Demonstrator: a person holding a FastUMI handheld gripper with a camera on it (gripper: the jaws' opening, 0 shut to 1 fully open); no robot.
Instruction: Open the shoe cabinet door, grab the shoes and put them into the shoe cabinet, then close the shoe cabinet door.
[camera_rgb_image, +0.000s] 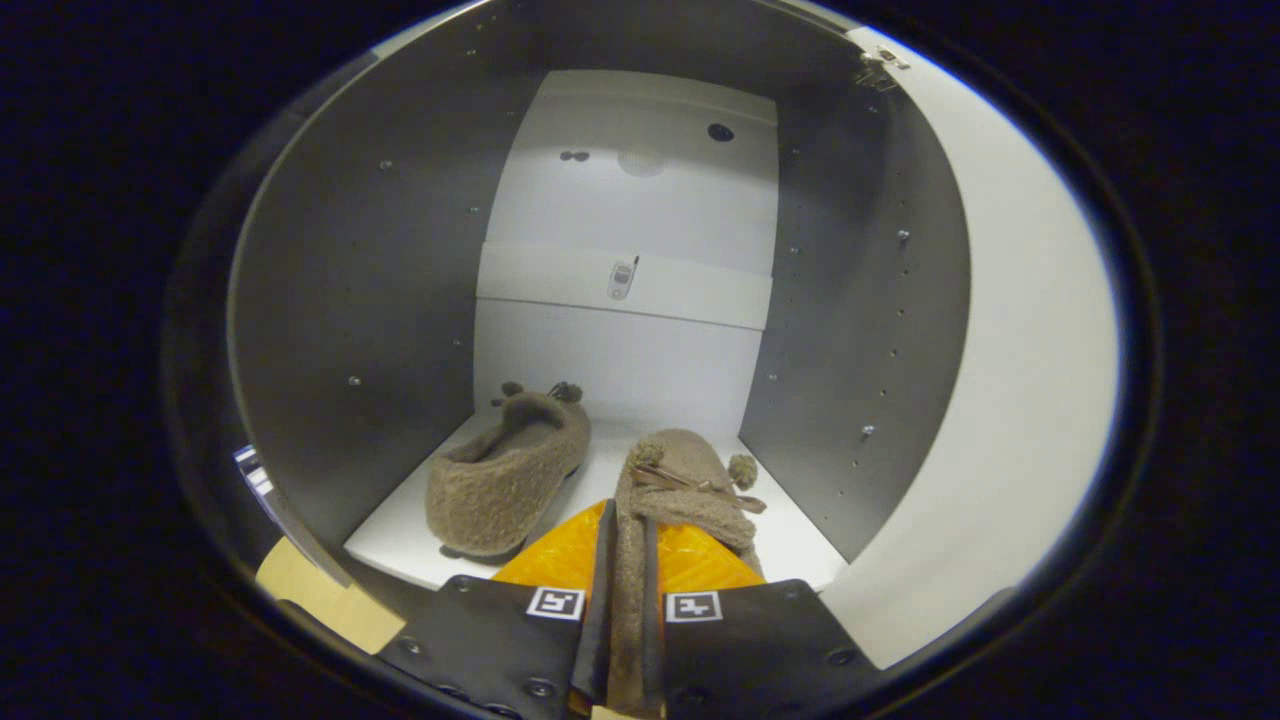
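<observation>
We hold the tongs (627, 590) pinching the heel rim of the second slipper (690, 490), its toe already inside the shoe cabinet (360, 300). We judge it best to lower it flat beside the first slipper (505, 480) before letting go. The white shelf floor (400, 535) has room; the door (1010, 400) stands open.

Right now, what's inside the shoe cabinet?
One fuzzy brown slipper lies on the cabinet floor; the tongs hold the second slipper just above it. The floor under both is hidden.
</observation>
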